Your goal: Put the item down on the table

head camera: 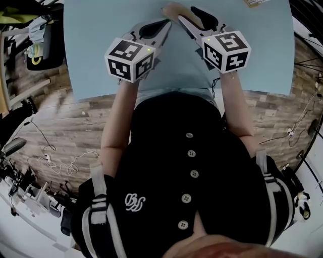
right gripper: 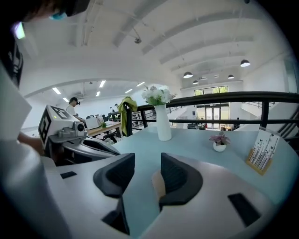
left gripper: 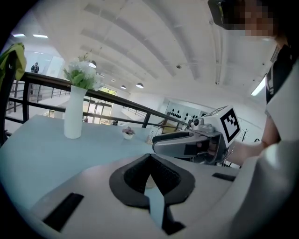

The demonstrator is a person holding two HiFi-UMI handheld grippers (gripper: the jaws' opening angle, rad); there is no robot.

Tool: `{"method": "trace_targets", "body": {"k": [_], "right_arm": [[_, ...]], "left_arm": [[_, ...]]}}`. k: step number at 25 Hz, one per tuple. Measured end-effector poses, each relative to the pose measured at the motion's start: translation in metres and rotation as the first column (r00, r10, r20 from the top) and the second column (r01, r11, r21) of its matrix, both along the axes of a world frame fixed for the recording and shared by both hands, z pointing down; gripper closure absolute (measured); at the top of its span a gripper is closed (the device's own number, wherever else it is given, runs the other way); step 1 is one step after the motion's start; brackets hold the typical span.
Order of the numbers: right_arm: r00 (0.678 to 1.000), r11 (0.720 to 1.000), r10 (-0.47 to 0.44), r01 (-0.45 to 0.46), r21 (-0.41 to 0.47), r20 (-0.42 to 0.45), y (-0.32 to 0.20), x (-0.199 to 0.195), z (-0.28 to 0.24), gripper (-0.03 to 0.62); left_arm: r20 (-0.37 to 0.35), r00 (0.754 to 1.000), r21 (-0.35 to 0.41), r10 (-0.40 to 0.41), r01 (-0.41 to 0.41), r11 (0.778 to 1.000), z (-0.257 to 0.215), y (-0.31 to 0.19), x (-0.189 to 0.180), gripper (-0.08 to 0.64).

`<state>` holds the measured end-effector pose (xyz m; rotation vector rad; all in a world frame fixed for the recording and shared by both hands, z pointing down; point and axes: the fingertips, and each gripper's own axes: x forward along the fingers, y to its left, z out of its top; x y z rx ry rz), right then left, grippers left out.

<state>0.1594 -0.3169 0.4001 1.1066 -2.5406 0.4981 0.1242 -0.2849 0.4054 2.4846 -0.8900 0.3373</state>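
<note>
Currently the right gripper is standing half open and empty, a small tan item showing beside its right pad over the pale blue table; the left gripper is pressing its jaws together, empty.

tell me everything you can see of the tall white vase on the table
The tall white vase is slim, smooth, seemingly ceramic. It holds white flowers with green leaves. It stands upright on the pale blue table near its far edge, before a dark railing. Nothing but the table touches it.

Left tongs, right tongs above light-blue table, tips close; tan item by right tips
</note>
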Motion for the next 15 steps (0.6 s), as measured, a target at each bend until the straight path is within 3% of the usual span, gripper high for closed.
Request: {"method": "trace_targets", "body": {"k": [9,12,15], "right_arm": [[0.994,0.998,0.062,-0.061,-0.015,0.084,0.020,0.016,-0.002,0.491],[0.990,0.997,0.073,-0.070,-0.026,0.122,0.030,0.021,-0.002,0.580],[0.983,0.997,0.065,-0.058,-0.042,0.170,0.042,0.019,-0.003,0.580]], "left_arm": [[0.018,0.997,-0.001,0.079,-0.079,0.997,-0.006,0.012,0.024,0.551],[0.023,0.995,-0.007,0.099,-0.099,0.995,-0.006,0.019,0.029,0.551],[0.027,0.990,-0.028,0.141,-0.140,0.990,0.000,0.029,0.035,0.551]]}}
